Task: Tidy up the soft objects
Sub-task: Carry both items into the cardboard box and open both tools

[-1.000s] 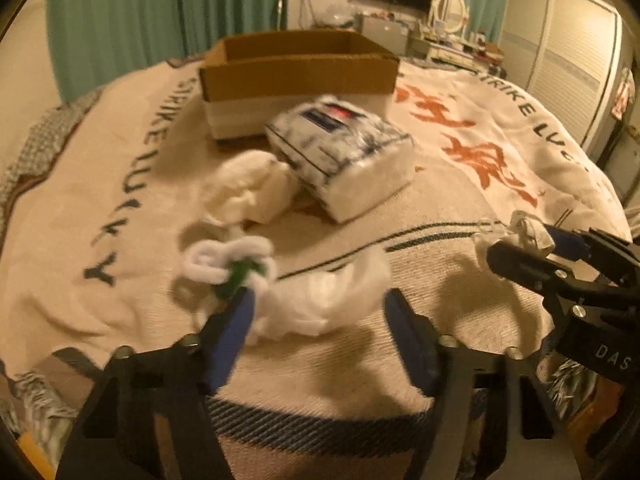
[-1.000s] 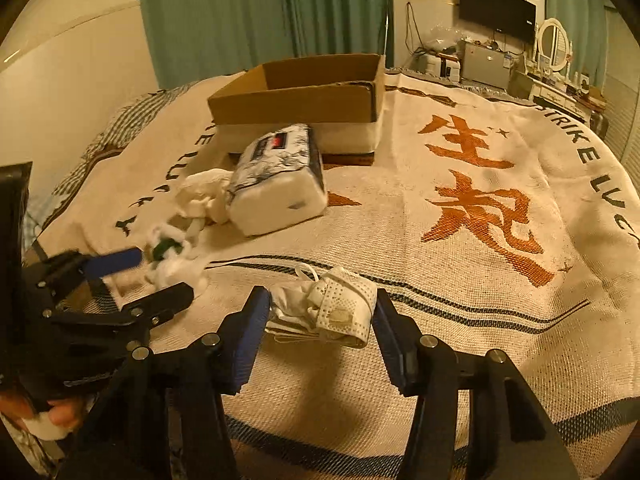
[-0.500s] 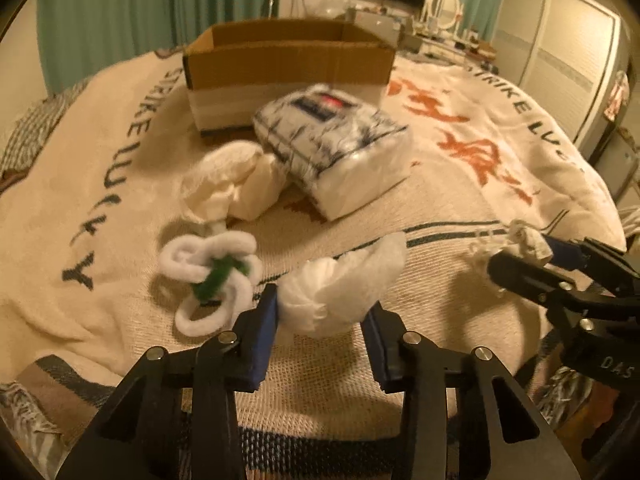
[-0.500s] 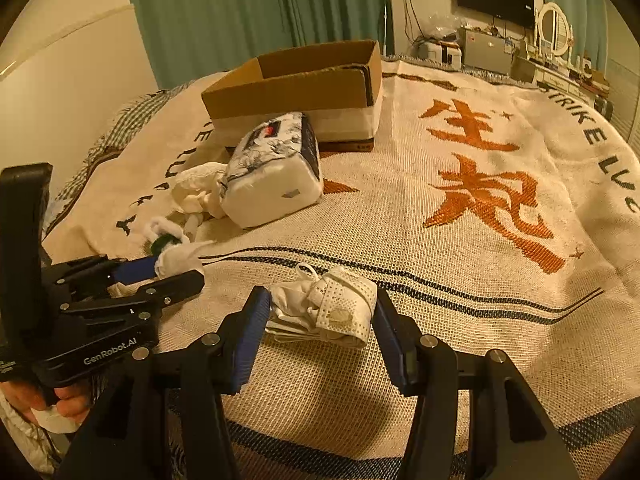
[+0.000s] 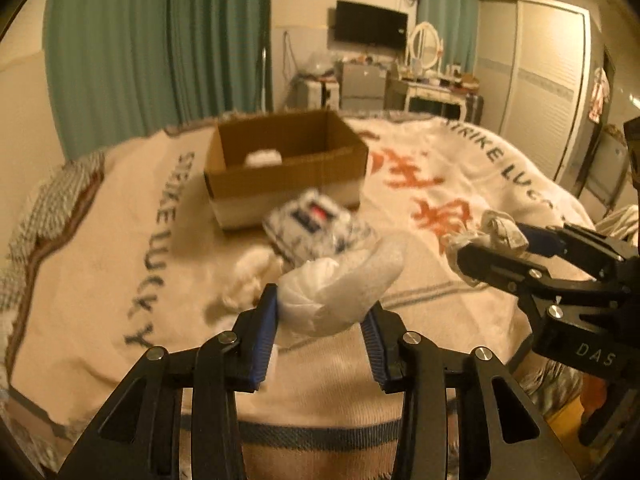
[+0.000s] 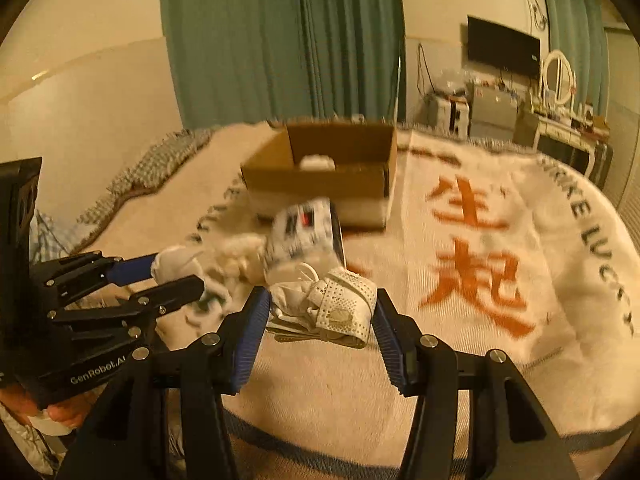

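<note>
1. Left gripper (image 5: 322, 326): black angular linkage arms, ribbed blue pads on the fingers (image 5: 266, 340), round silver screw heads at the joints
2. Right gripper (image 6: 320, 330): same black frame, blue ribbed pads, silver screws
3. White lettering "GenRobot.AI" on the left body, "DAS" on the right
4. Bare skin of a hand (image 6: 60, 414) at 8 o'clock in the right wrist view

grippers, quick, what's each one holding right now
Left gripper: closed on a white sock.
Right gripper: closed on a perforated white cloth bundle.
</note>
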The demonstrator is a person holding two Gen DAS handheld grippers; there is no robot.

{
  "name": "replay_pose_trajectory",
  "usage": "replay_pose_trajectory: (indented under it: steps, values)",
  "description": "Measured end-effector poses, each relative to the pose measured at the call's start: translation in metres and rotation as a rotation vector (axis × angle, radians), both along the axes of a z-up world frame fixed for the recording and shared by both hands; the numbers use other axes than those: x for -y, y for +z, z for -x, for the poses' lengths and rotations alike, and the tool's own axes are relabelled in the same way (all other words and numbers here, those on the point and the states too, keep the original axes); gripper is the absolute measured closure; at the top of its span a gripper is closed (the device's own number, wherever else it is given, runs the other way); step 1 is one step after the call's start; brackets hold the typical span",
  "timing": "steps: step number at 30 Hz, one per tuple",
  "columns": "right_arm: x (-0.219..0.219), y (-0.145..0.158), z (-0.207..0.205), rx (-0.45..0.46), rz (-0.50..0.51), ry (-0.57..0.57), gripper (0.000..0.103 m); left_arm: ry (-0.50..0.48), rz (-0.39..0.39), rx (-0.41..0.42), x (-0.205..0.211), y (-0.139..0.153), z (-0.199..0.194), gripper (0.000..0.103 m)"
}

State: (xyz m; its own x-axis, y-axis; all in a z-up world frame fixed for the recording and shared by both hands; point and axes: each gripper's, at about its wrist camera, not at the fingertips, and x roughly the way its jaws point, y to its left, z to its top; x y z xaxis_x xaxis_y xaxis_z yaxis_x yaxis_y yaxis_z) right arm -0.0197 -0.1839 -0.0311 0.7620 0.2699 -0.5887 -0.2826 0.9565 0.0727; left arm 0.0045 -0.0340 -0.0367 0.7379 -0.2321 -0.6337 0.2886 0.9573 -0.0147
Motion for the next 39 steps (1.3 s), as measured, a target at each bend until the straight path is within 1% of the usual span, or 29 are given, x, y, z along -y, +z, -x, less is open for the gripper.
replay_pose_trajectory:
  steps: [3, 8, 11, 15, 18, 20, 25, 29, 33, 35, 36, 38, 39]
  values:
    - [-0.001, 0.018, -0.013, 0.039, 0.008, 0.003, 0.051, 0.007, -0.005, 0.039, 0.000, 0.017, -0.012, 0.064]
    - [0.000, 0.044, -0.046, 0.083, 0.011, 0.019, 0.051, 0.018, -0.028, 0.082, 0.001, 0.037, -0.048, 0.064]
    - [0.003, 0.058, -0.073, 0.102, -0.010, 0.022, 0.051, 0.027, -0.054, 0.098, 0.001, 0.044, -0.073, 0.064]
    - [0.002, 0.075, -0.116, 0.119, -0.027, 0.040, 0.051, 0.031, -0.057, 0.110, -0.001, 0.052, -0.109, 0.064]
    - [-0.005, 0.082, -0.148, 0.136, -0.012, 0.050, 0.051, 0.043, -0.058, 0.117, -0.005, 0.056, -0.142, 0.064]
    - [-0.009, 0.085, -0.173, 0.139, -0.021, 0.063, 0.051, 0.052, -0.062, 0.123, -0.007, 0.057, -0.161, 0.064]
    - [-0.018, 0.079, -0.237, 0.100, -0.051, 0.073, 0.051, 0.086, -0.105, 0.123, -0.010, 0.050, -0.216, 0.064]
    - [-0.024, 0.064, -0.285, 0.056, -0.035, 0.071, 0.051, 0.089, -0.105, 0.071, -0.008, 0.031, -0.255, 0.064]
    - [-0.027, 0.039, -0.323, 0.002, 0.000, 0.062, 0.051, 0.073, -0.136, 0.030, -0.001, 0.007, -0.277, 0.063]
    - [-0.026, 0.024, -0.338, -0.032, 0.006, 0.057, 0.051, 0.059, -0.132, 0.008, 0.001, -0.003, -0.283, 0.060]
    - [-0.025, 0.019, -0.339, -0.040, 0.006, 0.056, 0.051, 0.050, -0.122, -0.007, 0.001, -0.007, -0.286, 0.060]
    - [-0.023, 0.011, -0.345, -0.052, 0.011, 0.050, 0.049, 0.060, -0.131, -0.019, 0.003, -0.009, -0.288, 0.060]
    - [-0.022, 0.009, -0.346, -0.052, 0.010, 0.045, 0.048, 0.073, -0.139, -0.020, 0.004, -0.009, -0.288, 0.052]
